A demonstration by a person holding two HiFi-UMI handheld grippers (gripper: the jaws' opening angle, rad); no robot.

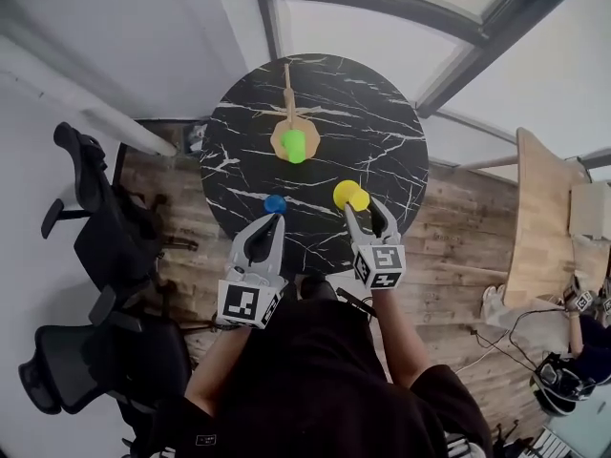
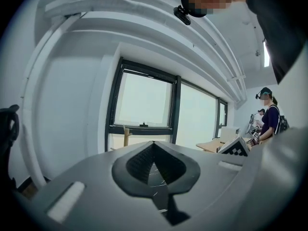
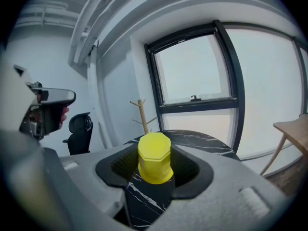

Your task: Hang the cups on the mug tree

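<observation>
Right gripper (image 1: 366, 213) grips the yellow cup (image 3: 154, 157) over the table (image 1: 382, 132); left gripper (image 1: 270, 221) is closed, empty, near the blue cup (image 1: 275, 203). Risk: approaching the tree (image 1: 288, 93) misaligned, the cup may miss a peg and drop.

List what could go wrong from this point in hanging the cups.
The right tool grips the yellow cup by its body, handle unseen; it may slip or fail to hook on. The green cup sits at the mug tree's base, so reaching in could knock it. The shut left tool hangs close to the blue cup and might nudge it.
</observation>
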